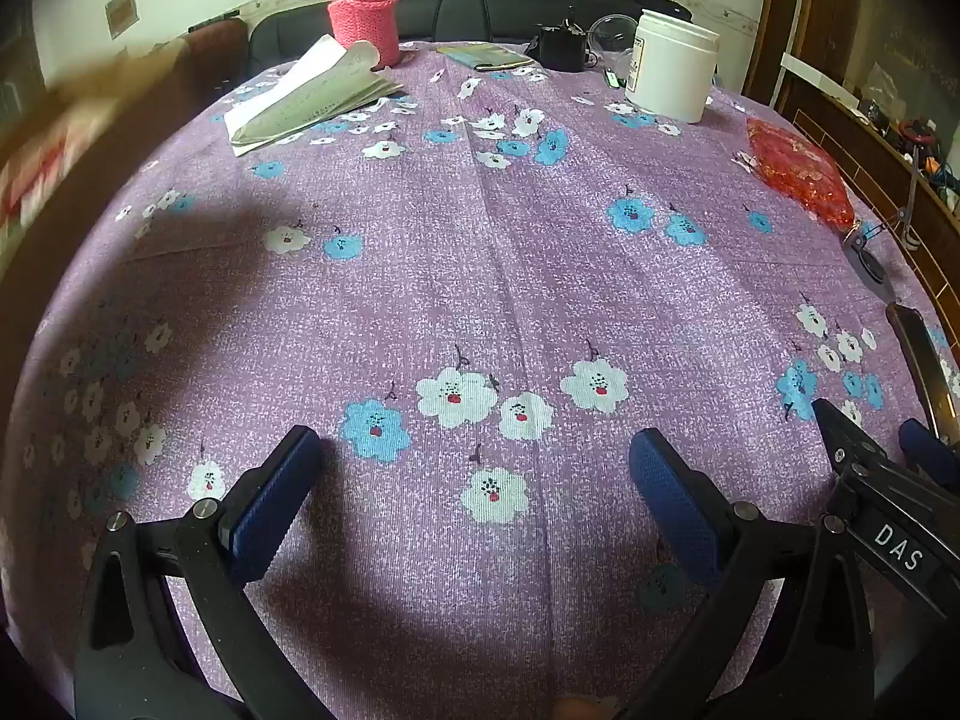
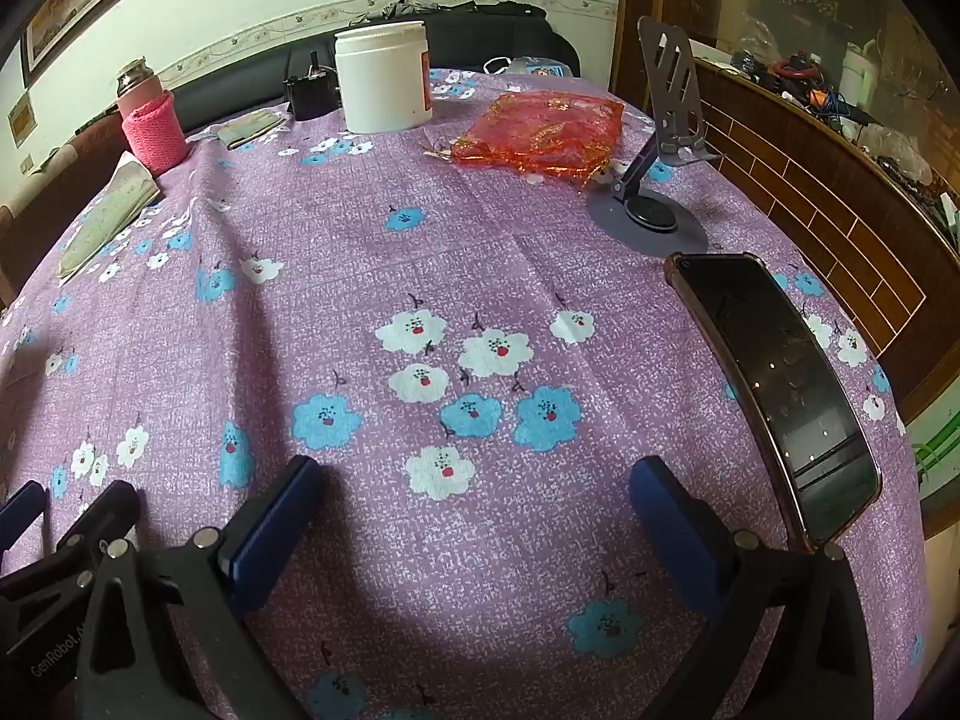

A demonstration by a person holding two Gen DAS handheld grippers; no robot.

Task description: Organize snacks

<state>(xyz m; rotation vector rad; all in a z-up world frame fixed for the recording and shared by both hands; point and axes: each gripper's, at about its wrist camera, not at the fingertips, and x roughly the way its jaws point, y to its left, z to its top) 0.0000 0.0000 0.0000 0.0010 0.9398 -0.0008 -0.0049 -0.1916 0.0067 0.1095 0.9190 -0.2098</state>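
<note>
Both grippers [image 1: 474, 468] [image 2: 474, 492] agape, empty, phone stand [image 2: 666, 138] whole only in right view

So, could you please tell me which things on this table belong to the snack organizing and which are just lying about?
Likely for the job:
- red translucent bag
- white plastic jar
- open left gripper
- open right gripper

Lying about:
- black smartphone
- grey phone stand
- pink knit-sleeved flask
- folded papers

Left hand-held gripper [image 1: 474, 450] and right hand-held gripper [image 2: 474, 480] apparently hover, spread, empty.
</note>
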